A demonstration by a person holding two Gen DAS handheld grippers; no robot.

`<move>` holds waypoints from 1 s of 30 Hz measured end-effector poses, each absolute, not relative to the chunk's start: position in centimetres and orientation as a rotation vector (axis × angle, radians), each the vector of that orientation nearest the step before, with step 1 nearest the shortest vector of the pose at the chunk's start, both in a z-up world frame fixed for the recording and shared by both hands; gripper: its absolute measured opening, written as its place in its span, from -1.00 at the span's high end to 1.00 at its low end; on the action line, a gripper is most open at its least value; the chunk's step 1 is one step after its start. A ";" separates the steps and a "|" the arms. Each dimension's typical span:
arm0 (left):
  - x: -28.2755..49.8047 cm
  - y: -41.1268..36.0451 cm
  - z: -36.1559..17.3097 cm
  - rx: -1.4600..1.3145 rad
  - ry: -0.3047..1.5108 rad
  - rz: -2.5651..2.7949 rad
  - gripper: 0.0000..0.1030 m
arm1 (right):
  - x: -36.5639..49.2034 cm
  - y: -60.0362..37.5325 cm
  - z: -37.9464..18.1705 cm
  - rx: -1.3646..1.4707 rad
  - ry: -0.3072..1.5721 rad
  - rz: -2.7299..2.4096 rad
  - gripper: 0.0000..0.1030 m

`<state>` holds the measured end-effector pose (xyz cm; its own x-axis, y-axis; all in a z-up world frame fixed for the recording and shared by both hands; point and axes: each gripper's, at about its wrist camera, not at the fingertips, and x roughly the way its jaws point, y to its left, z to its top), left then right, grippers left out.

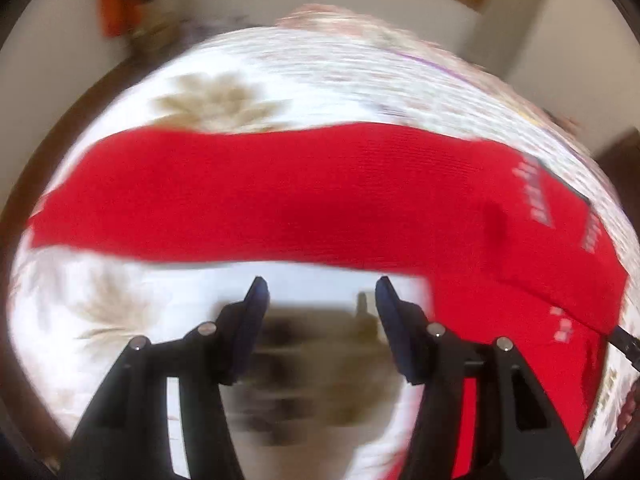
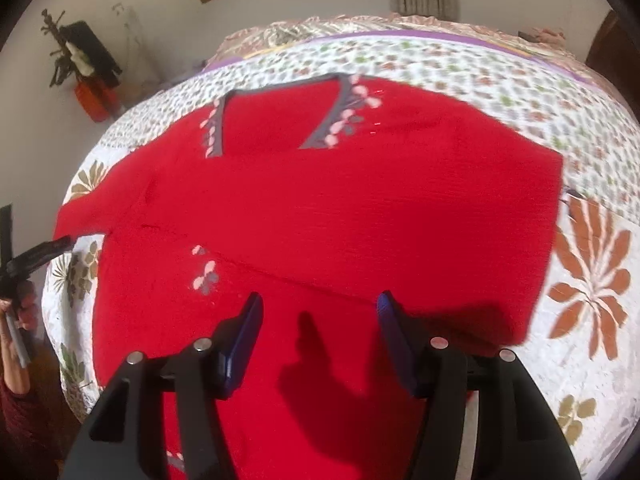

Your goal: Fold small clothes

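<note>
Left wrist view: left gripper (image 1: 320, 286) jaws apart, holding nothing, above the floral bedspread (image 1: 224, 100) just short of a sleeve of the red garment (image 1: 280, 196), which stretches across the bed. Right wrist view: right gripper (image 2: 318, 302) jaws apart, nothing between them, over the garment's lower part; garment lies spread flat mid-bed, grey-trimmed neckline (image 2: 340, 108) toward the far edge, one side folded over the body. Motion blur in both views.

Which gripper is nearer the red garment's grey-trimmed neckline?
Right. The right gripper hovers open over the red garment, facing the neckline; the left gripper is open off its side, by the sleeve.
</note>
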<state>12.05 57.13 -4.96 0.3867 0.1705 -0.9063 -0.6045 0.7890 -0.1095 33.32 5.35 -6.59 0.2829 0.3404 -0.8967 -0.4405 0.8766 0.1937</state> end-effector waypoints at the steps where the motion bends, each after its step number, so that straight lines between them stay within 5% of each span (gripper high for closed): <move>1: 10.6 59.5 -4.8 -0.476 1.065 0.570 -0.15 | 33.4 6.0 -6.9 -0.100 1.178 0.530 -0.16; 10: 0.8 71.1 -5.4 -0.816 0.958 0.649 -0.23 | 33.2 8.9 -8.1 -0.141 1.195 0.540 -0.24; 21: 1.6 75.1 -7.5 -0.964 0.873 0.609 -0.15 | 33.6 7.9 -8.4 -0.149 1.193 0.504 -0.24; 24: 1.5 76.6 -7.8 -1.009 0.839 0.626 0.01 | 33.7 7.5 -8.4 -0.136 1.191 0.501 -0.24; 28: 1.3 77.9 -8.1 -1.046 0.794 0.653 0.71 | 33.8 7.1 -8.6 -0.121 1.191 0.504 -0.25; 30: 1.0 78.1 -8.1 -1.079 0.758 0.650 0.81 | 33.7 7.1 -8.6 -0.122 1.189 0.505 -0.25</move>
<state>0.97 78.07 -8.14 0.5849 0.0995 -0.8050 -0.7805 0.3393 -0.5251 33.68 7.07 -8.62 0.2763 0.3117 -0.9091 -0.4376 0.8830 0.1698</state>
